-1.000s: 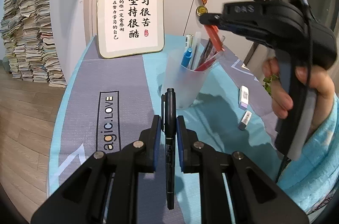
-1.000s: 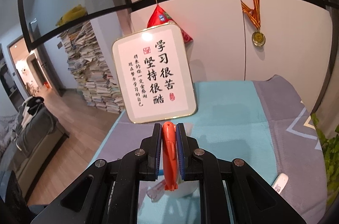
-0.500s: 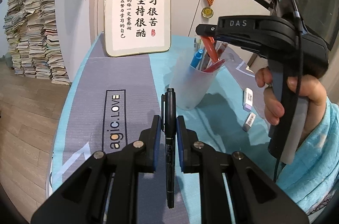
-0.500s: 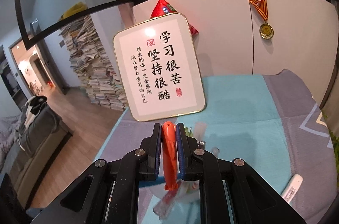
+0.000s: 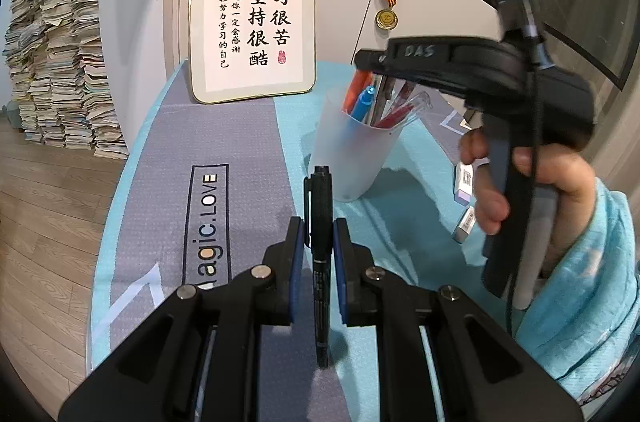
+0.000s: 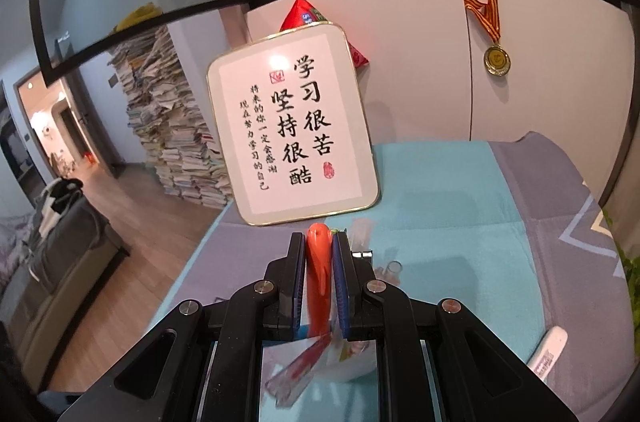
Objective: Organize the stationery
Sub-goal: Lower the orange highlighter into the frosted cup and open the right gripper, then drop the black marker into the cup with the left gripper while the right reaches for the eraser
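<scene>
My left gripper (image 5: 319,238) is shut on a black marker pen (image 5: 320,218) and holds it above the mat, short of a frosted white pen cup (image 5: 352,150) that holds several pens. My right gripper (image 6: 319,254) is shut on an orange pen (image 6: 319,270) and holds it over the cup, whose rim (image 6: 344,362) shows blurred beneath the fingers. In the left wrist view the right gripper (image 5: 366,62) is above the cup with the orange pen (image 5: 354,90) reaching down into it.
A framed calligraphy sign (image 5: 252,26) stands at the back of the table. Two erasers (image 5: 464,178) lie right of the cup on the grey and teal mat (image 5: 240,142). A white correction-tape-like item (image 6: 548,350) lies at the right. Book stacks (image 5: 52,62) stand on the floor left.
The right gripper has lowered the orange pen toward and into the cup. The left gripper, holding the black marker, has moved a little closer to the cup.
</scene>
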Available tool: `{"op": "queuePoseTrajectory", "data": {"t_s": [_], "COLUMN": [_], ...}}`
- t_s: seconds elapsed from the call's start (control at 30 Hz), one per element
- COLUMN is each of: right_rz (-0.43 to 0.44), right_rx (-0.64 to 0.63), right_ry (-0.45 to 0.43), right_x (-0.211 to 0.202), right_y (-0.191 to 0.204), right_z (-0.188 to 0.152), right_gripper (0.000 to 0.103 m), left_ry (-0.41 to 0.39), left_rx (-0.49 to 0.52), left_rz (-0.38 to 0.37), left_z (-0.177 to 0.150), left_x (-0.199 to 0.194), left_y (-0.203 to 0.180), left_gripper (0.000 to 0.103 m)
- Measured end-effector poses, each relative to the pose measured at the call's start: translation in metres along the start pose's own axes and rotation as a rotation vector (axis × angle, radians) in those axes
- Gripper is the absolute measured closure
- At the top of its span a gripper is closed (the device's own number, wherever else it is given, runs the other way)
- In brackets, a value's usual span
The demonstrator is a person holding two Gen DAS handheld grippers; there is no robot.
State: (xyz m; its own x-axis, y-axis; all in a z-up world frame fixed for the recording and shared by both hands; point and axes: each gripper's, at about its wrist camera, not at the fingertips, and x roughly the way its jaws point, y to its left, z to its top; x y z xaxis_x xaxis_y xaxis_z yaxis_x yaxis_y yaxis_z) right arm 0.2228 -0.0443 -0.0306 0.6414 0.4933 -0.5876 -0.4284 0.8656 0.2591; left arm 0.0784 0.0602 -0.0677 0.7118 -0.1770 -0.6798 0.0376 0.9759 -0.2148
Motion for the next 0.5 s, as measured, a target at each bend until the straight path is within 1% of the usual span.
{"op": "queuePoseTrajectory", "data": {"t_s": [0.1,0.23,0.5], "right_rz": [0.011,0.01,0.04], "right_rx": [0.02,0.031,0.03], "right_ry": [0.019,0.026,0.058], "right_x": [0.005,0.0015,-0.0045], "right_y": [-0.004,-0.0068,-0.0047], "right_z": [-0.0026,-0.0045,-0.0056], "right_gripper": [0.088,0.088,0.088], "left_ry": [-0.001,0.0,-0.002], "left_rx": [-0.002,-0.007,0.003], "left_rz": [0.004,0.005,-0.001], "left_z": [-0.0003,0.0004,0.0005], "left_x": [0.0,0.0011,0.0008], "left_y": [0.0014,0.0025,-0.0007], "left_gripper": [0.091,0.091,0.091]}}
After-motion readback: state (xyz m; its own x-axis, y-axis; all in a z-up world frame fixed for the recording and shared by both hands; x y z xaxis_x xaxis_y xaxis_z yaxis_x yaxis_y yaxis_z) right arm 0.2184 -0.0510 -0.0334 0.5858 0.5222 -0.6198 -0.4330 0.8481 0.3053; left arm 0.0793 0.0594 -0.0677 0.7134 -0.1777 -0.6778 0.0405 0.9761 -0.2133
